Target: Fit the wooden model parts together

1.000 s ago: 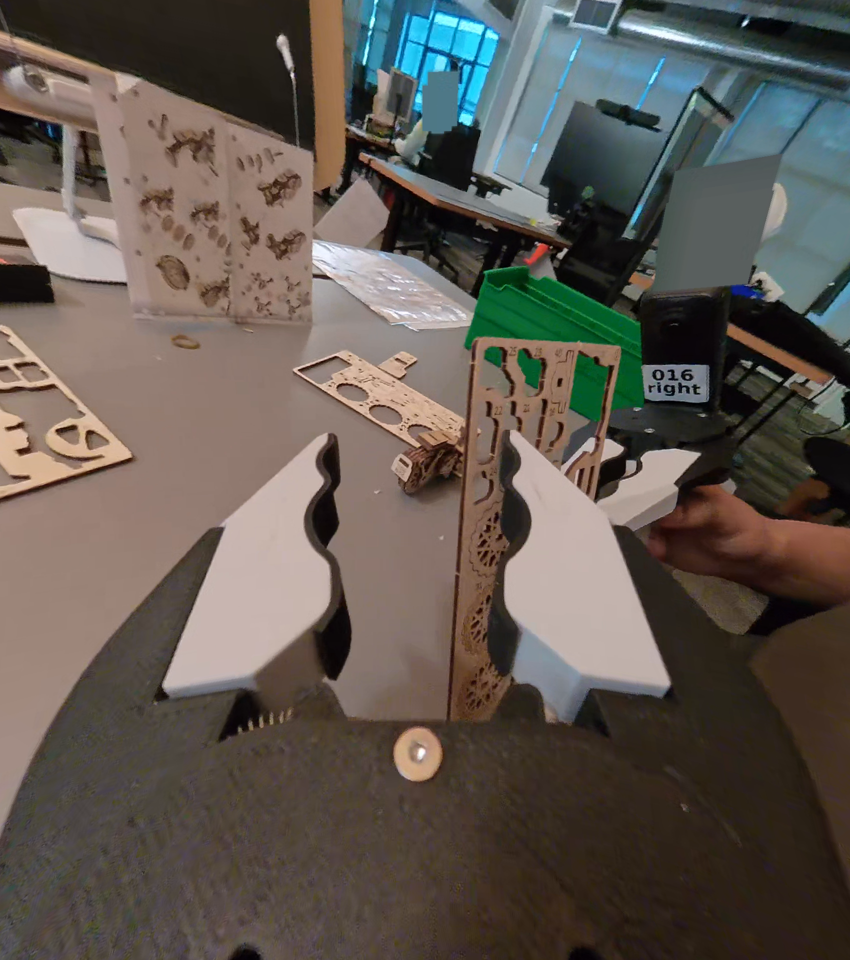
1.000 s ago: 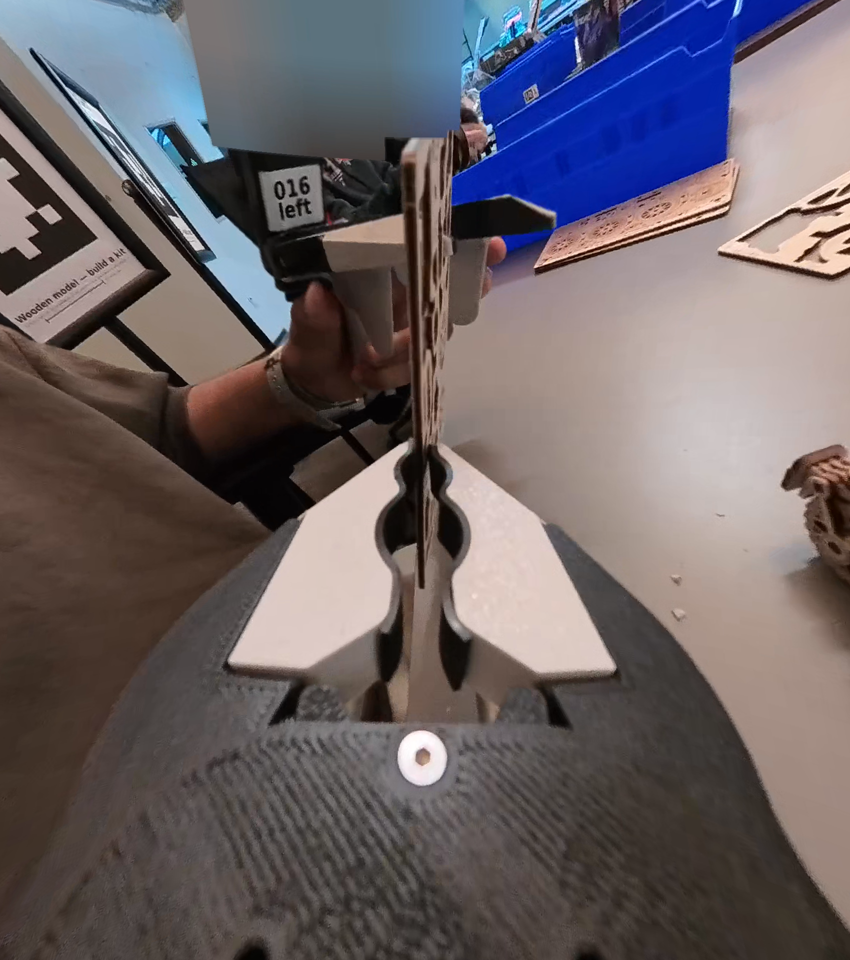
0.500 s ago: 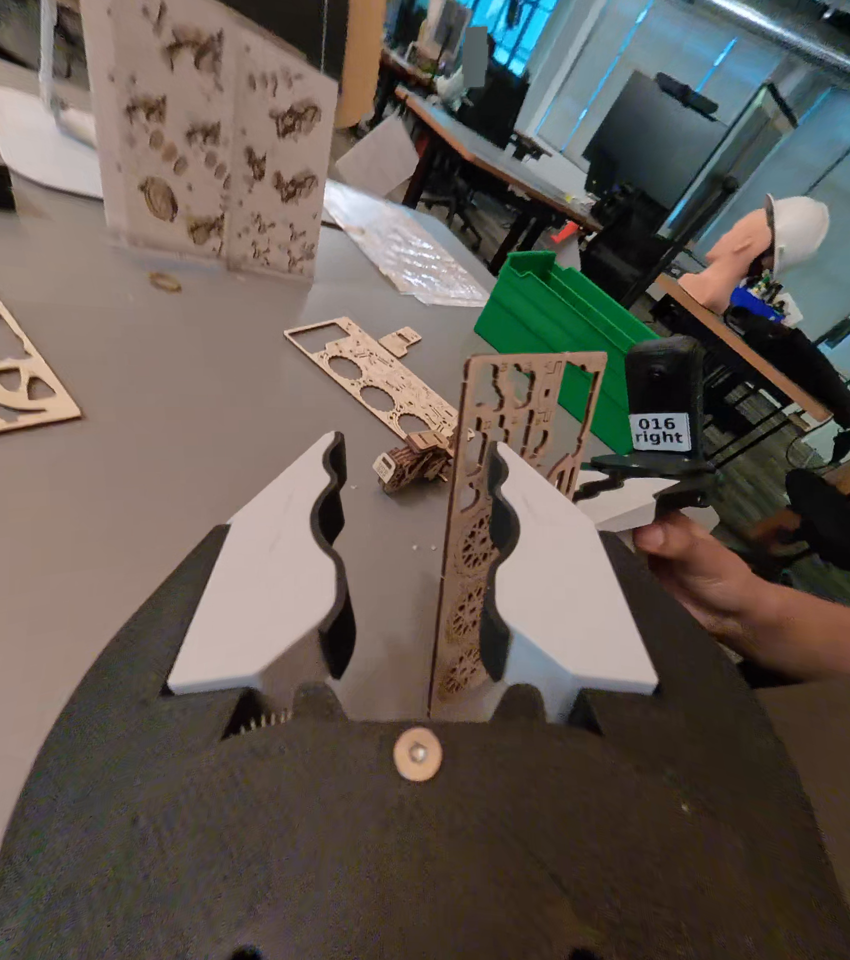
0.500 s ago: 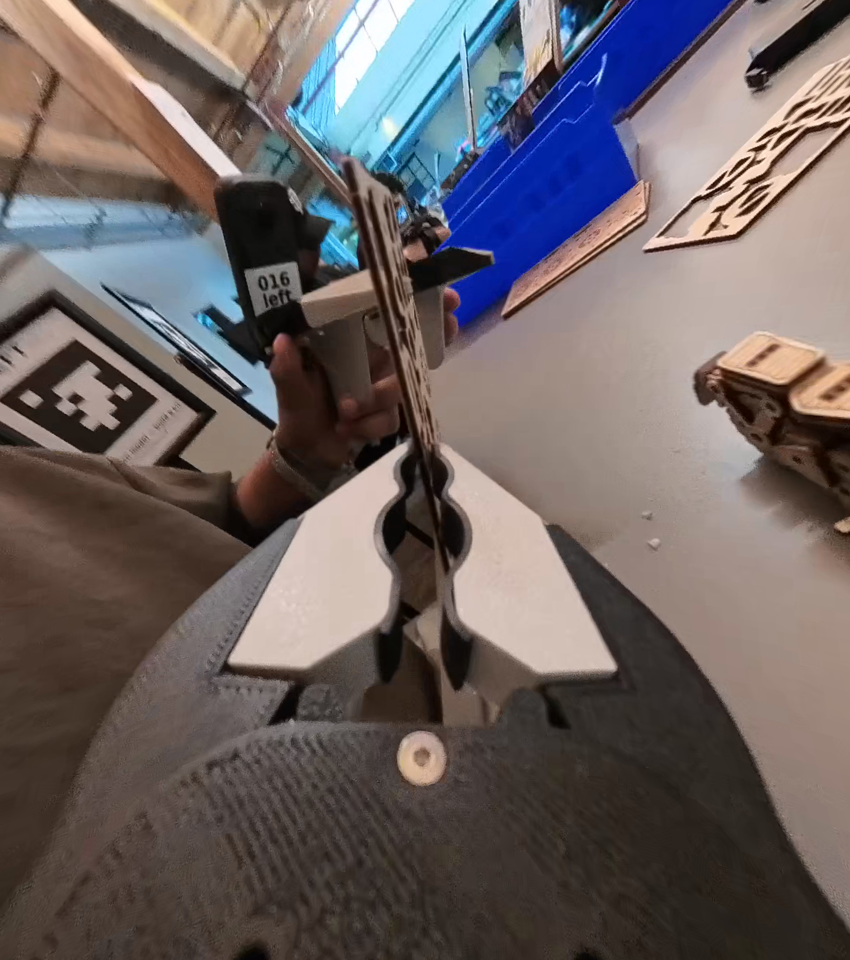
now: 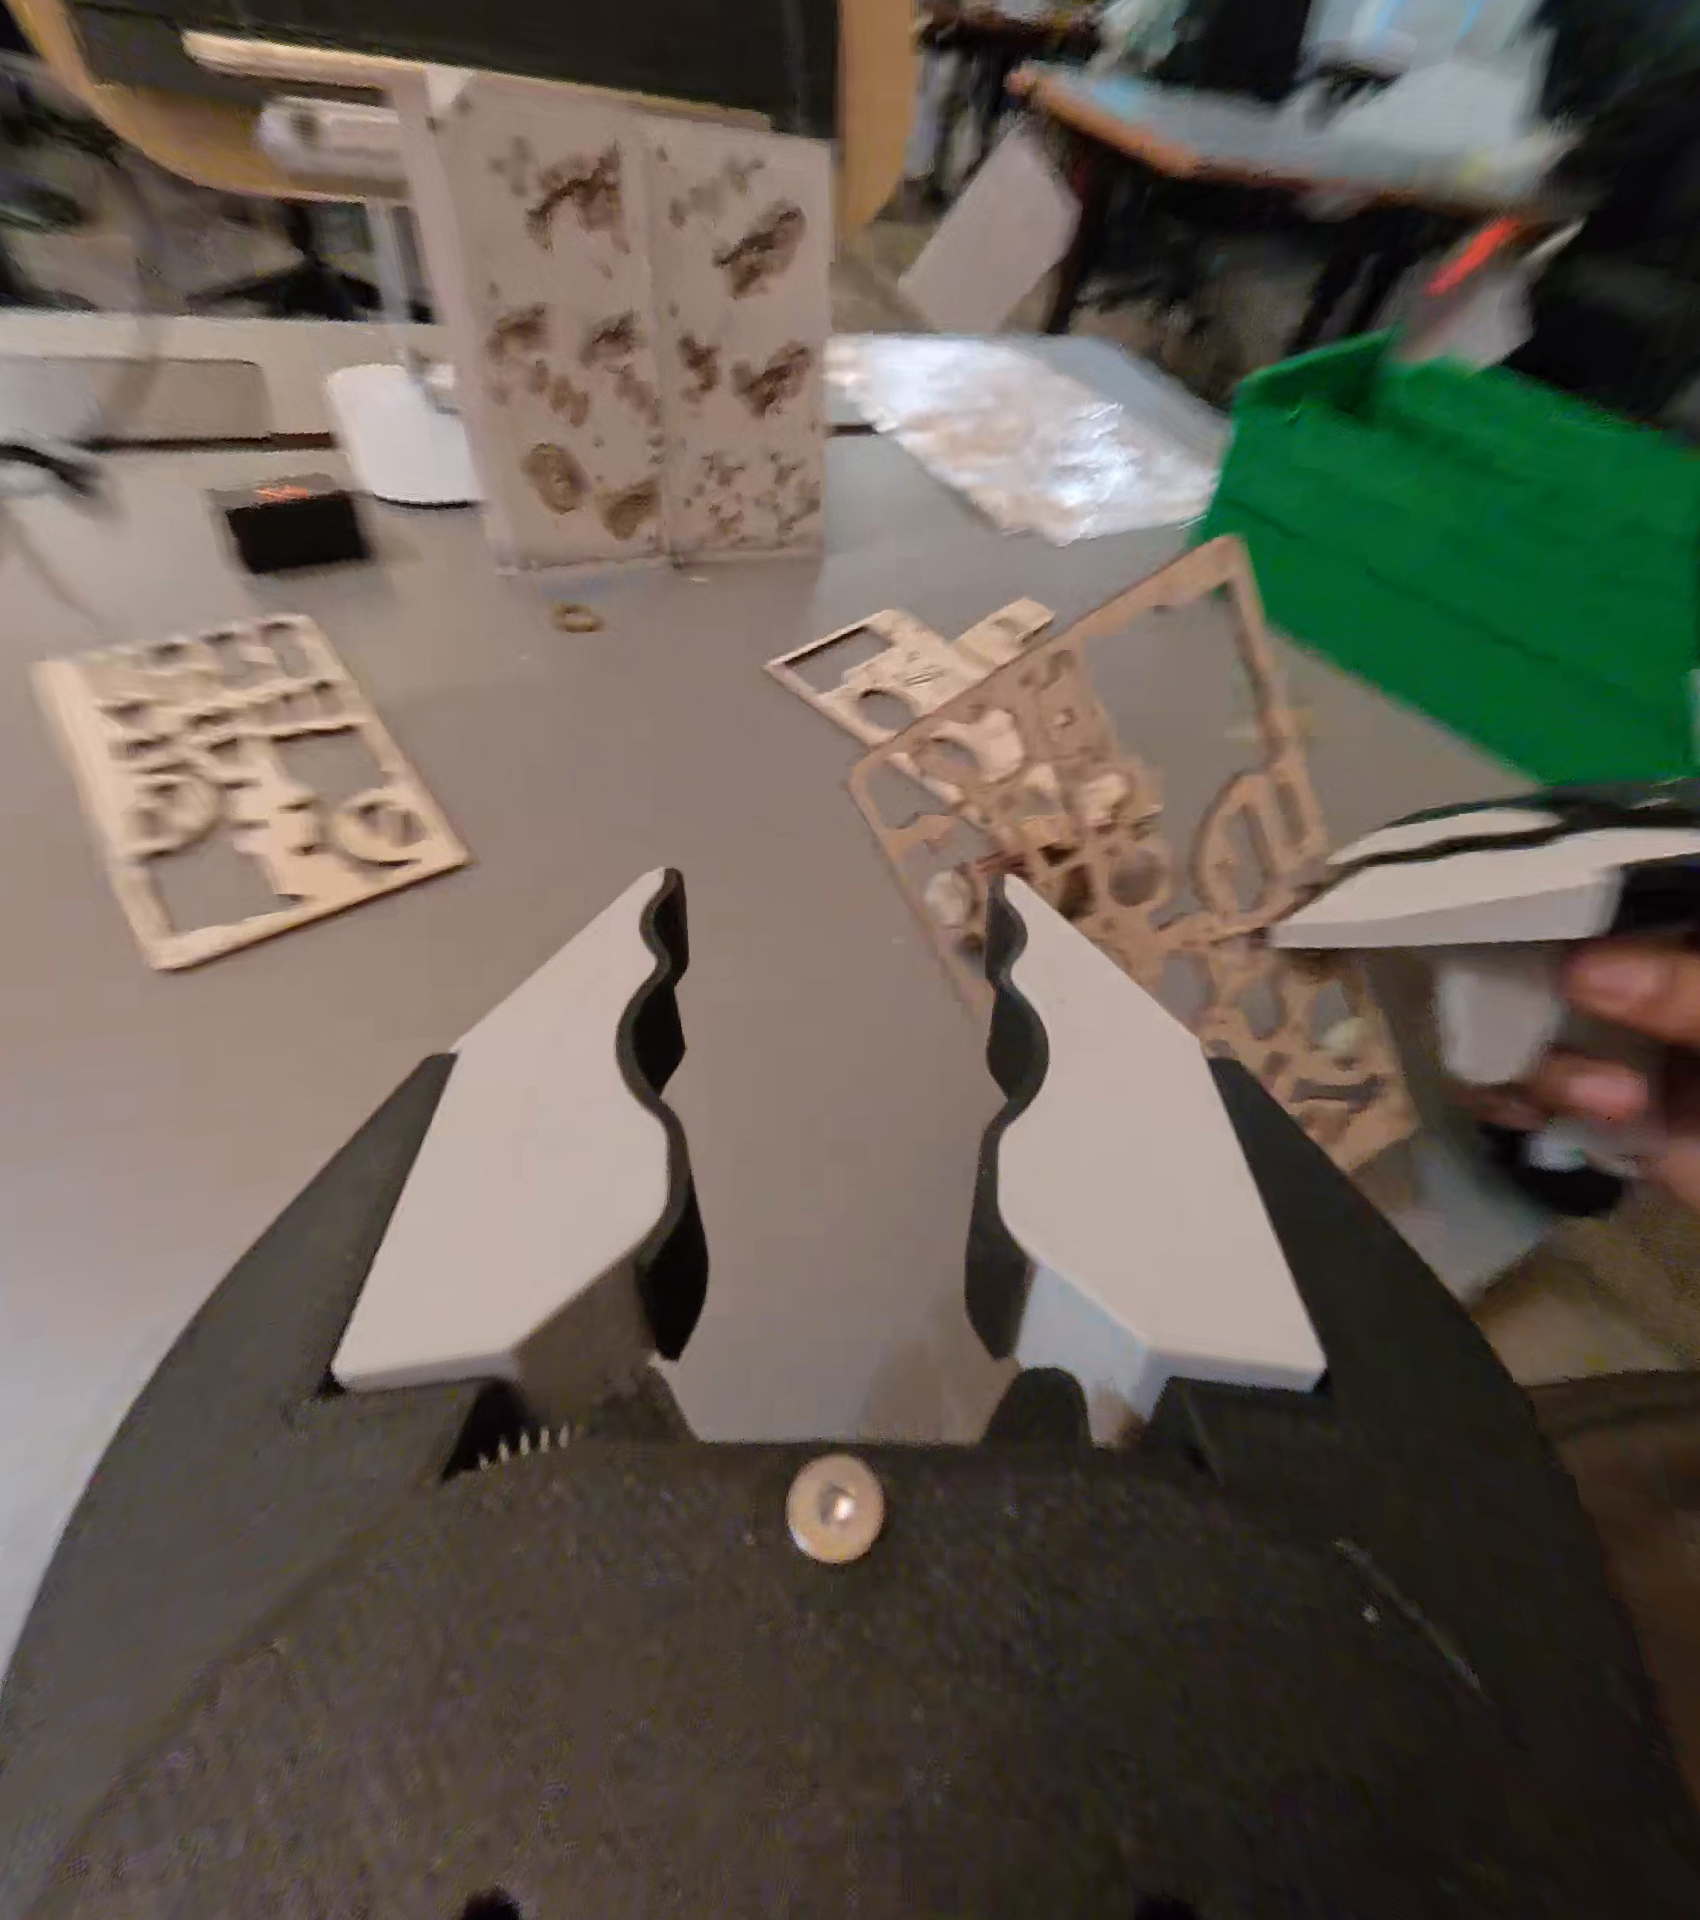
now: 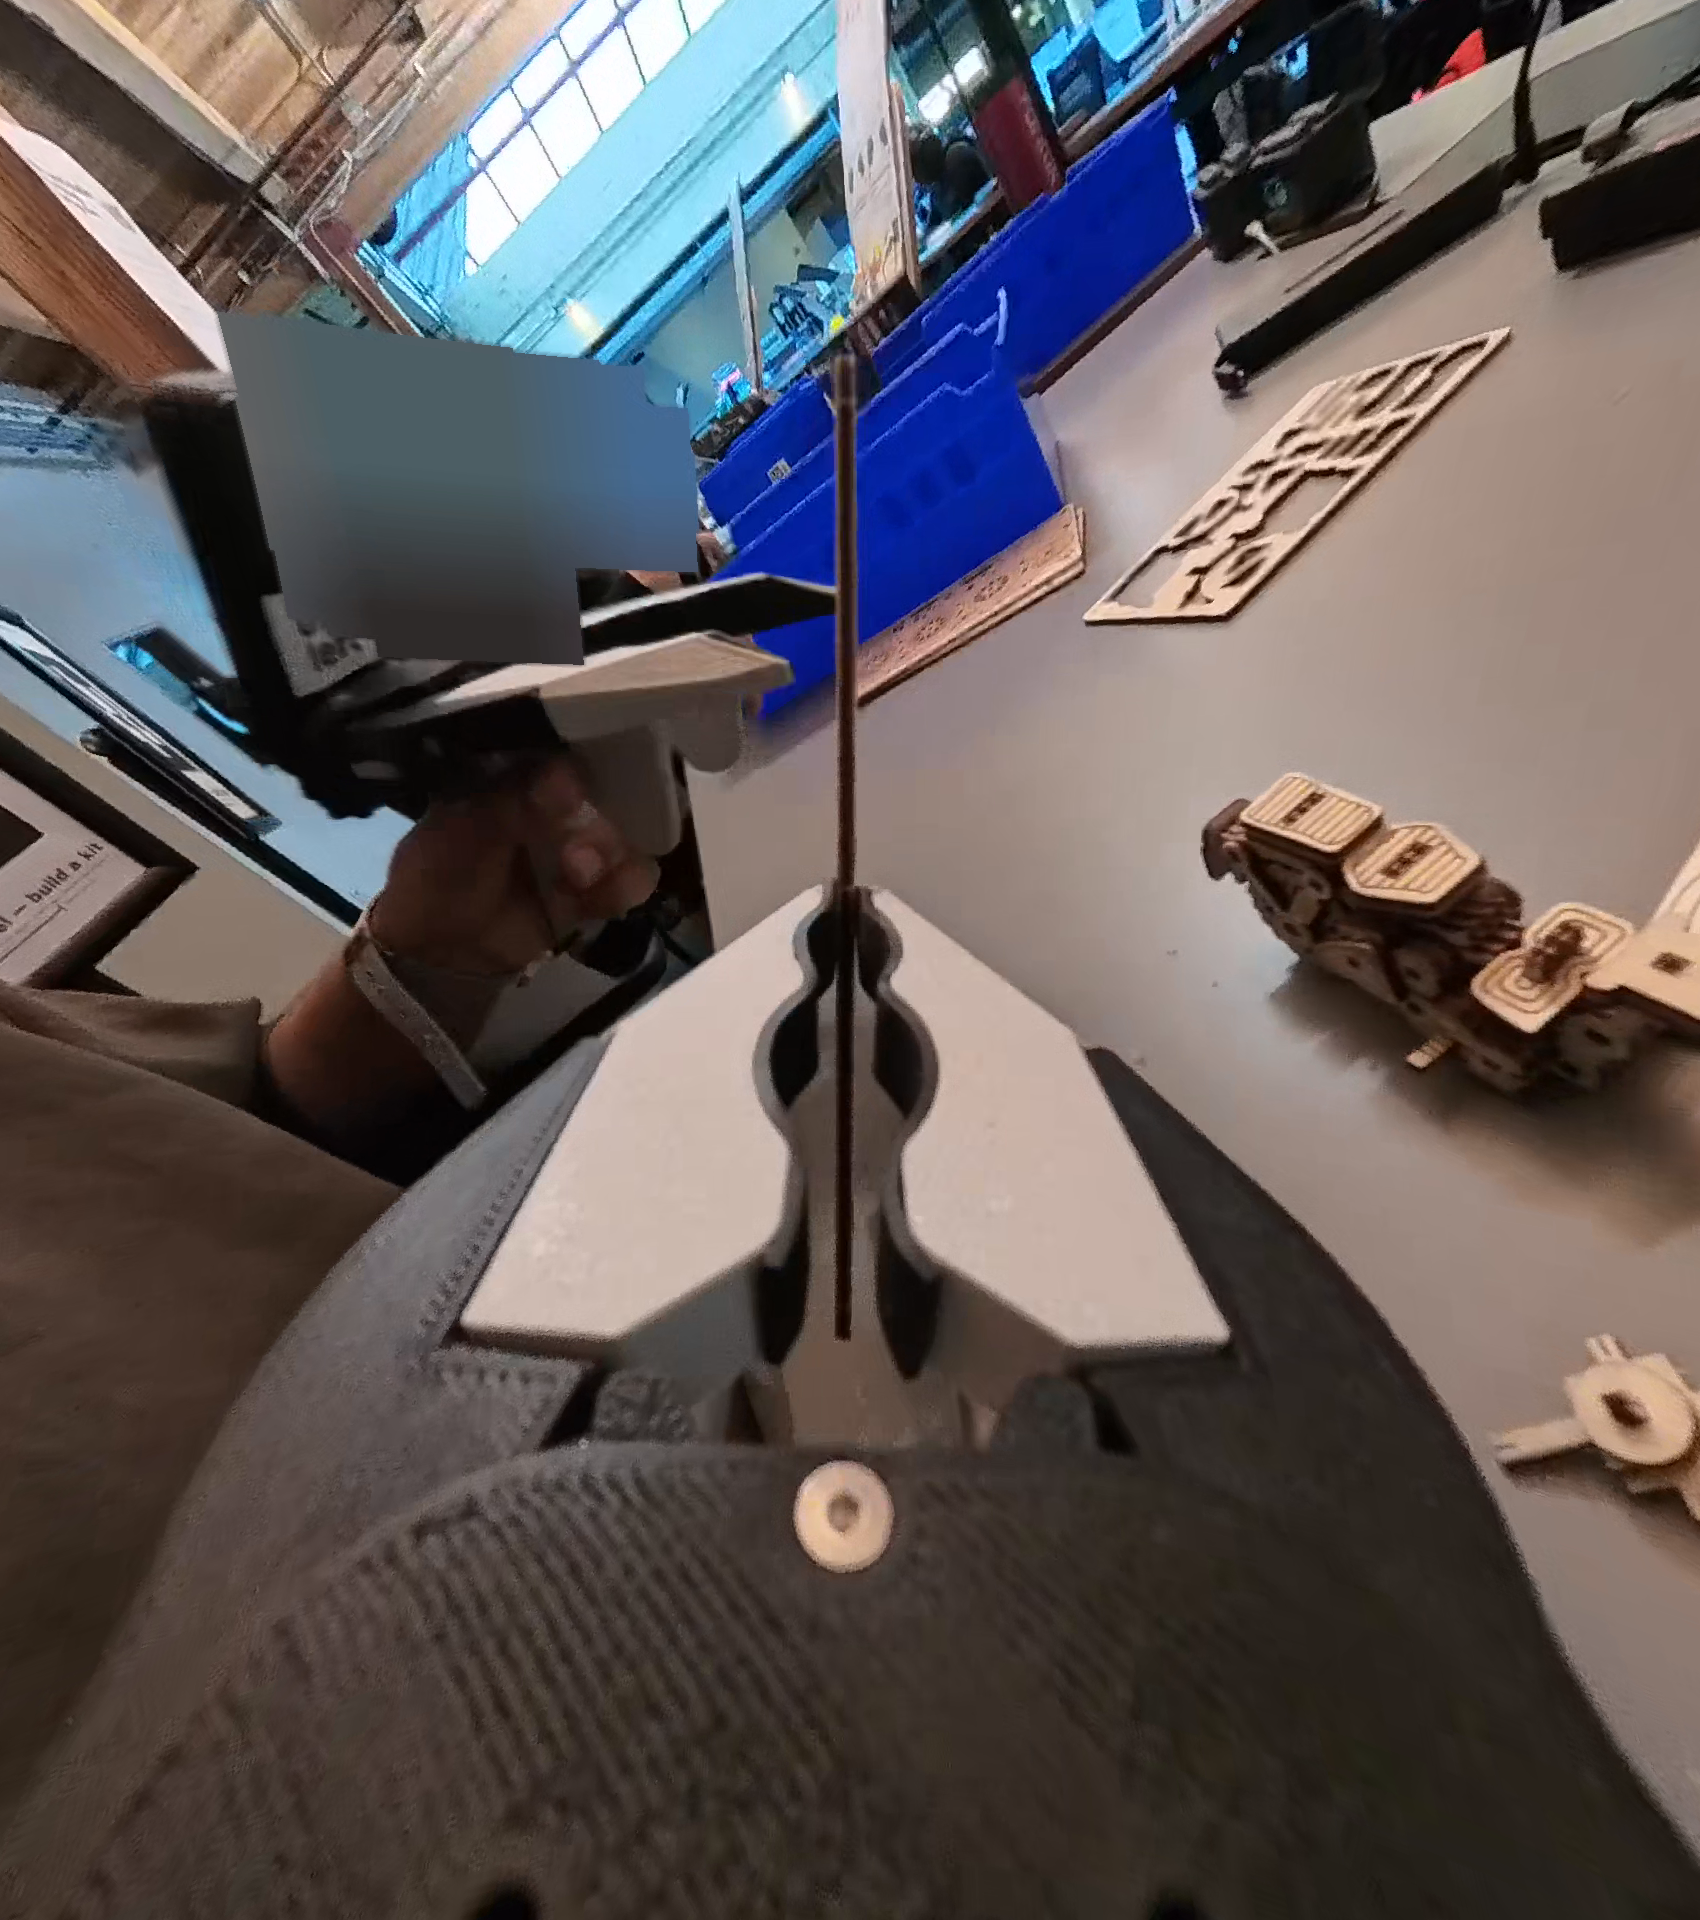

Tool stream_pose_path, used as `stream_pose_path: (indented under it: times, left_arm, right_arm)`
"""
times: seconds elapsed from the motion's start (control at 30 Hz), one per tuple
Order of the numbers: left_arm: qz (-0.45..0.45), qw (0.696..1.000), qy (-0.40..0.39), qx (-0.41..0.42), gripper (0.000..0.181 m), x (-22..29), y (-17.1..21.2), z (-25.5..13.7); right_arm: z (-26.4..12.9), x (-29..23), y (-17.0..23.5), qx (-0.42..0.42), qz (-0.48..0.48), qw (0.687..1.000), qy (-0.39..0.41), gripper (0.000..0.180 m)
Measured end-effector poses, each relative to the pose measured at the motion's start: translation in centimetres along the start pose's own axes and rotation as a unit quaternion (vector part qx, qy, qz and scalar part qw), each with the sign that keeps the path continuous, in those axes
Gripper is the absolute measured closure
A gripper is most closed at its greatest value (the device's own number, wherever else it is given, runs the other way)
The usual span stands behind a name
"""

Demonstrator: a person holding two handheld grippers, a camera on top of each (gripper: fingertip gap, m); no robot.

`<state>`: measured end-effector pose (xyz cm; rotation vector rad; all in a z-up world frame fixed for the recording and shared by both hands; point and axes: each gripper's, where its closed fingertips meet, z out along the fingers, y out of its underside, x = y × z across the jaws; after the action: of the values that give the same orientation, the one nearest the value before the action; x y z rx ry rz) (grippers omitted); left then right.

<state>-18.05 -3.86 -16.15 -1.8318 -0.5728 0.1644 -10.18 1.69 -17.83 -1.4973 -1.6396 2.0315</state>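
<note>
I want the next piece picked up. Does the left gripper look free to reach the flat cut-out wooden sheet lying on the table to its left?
Probably yes: the left gripper is open and empty, and bare table lies between it and the wooden sheet.

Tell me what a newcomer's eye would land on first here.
Probably the wooden parts sheet, clamped edge-on in the right gripper and standing straight up. Next, the left gripper with jaws wide apart and empty, and the half-built wooden model on the grey table.
</note>
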Motion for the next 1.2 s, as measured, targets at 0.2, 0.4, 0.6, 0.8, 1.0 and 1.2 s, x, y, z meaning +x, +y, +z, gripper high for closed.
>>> stream_pose_path:
  times: [0.2,0.4,0.6,0.8,1.0,1.2]
  left_arm:
    - [-0.131,0.958,0.251,-0.051,0.104,6.0,2.6,0.2]
    - [-0.201,0.903,0.375,-0.051,0.156,10.2,3.7,0.2]
    - [-0.214,0.897,0.384,-0.053,0.18,9.9,4.0,0.3]
    - [-0.239,0.901,0.359,-0.055,0.181,7.6,4.3,0.9]
    - [-0.238,0.898,0.363,-0.064,0.181,6.8,4.6,1.0]
    - [-0.224,0.89,0.392,-0.072,0.181,7.5,4.7,0.5]
  right_arm:
    - [-0.9,-1.6,-2.2,0.07,0.046,0.993,-0.077,0.18]
    - [0.0,-2.0,-0.7,0.046,0.1,0.988,-0.113,0.18]
    - [-0.2,-1.3,-0.5,0.026,0.062,0.994,-0.089,0.171]
    - [-1.8,2.5,-1.8,-0.023,-0.176,0.979,0.097,0.118]
    - [-1.8,4.1,-0.9,-0.077,-0.283,0.934,0.206,0.117]
    - [-2.2,3.8,-1.0,-0.063,-0.294,0.936,0.183,0.158]
